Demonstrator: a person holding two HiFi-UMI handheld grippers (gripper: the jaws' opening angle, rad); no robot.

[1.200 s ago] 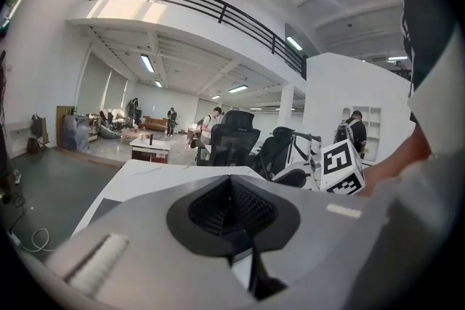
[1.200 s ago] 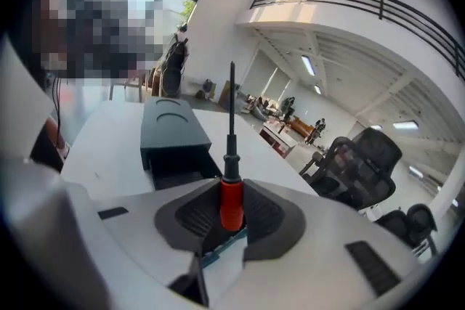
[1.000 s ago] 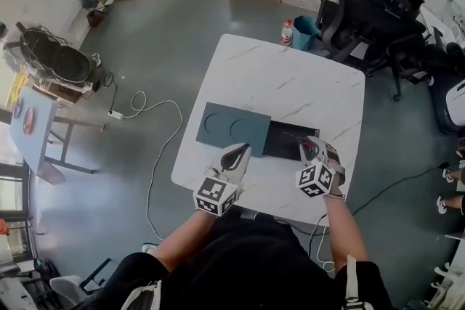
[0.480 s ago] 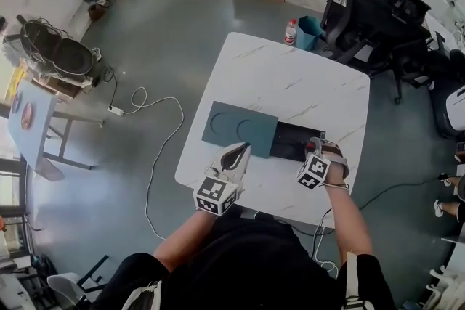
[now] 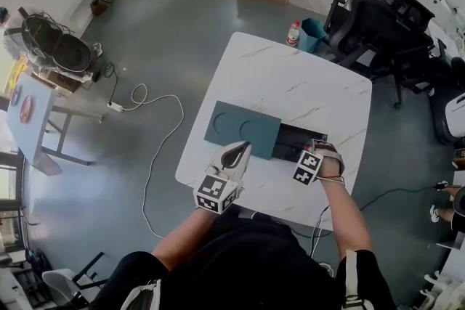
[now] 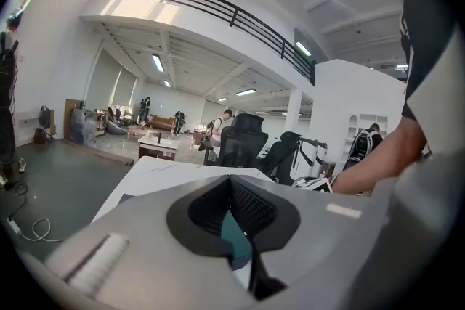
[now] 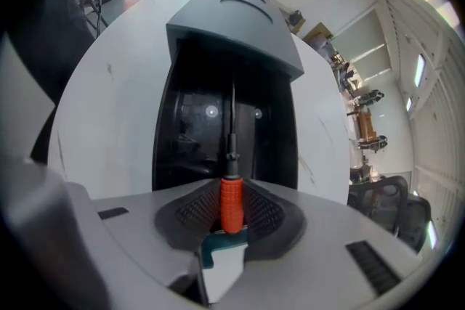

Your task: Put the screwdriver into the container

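On the white marble table (image 5: 290, 83) lies a long black container (image 5: 299, 141), with its grey-green lid (image 5: 242, 128) slid off to the left and partly over it. My right gripper (image 5: 314, 154) hangs over the container's near right end and points steeply down. In the right gripper view, my right gripper (image 7: 231, 189) is shut on the orange handle of the screwdriver (image 7: 231, 203). The dark shaft reaches over the open container (image 7: 163, 134), with the lid (image 7: 232, 25) beyond. My left gripper (image 5: 238, 149) rests at the lid's near edge, shut, with nothing between its fingers (image 6: 251, 210).
Black office chairs (image 5: 378, 25) crowd the floor beyond the table's far right corner. A blue bin (image 5: 312, 31) and a bottle (image 5: 293, 33) stand on the floor there. A white cable (image 5: 156, 134) trails over the floor to the left. The table's near edge runs just behind both grippers.
My right gripper has sunk toward the container and tipped to point steeply down, carrying the screwdriver with it. My left gripper has stayed at the lid's near edge.
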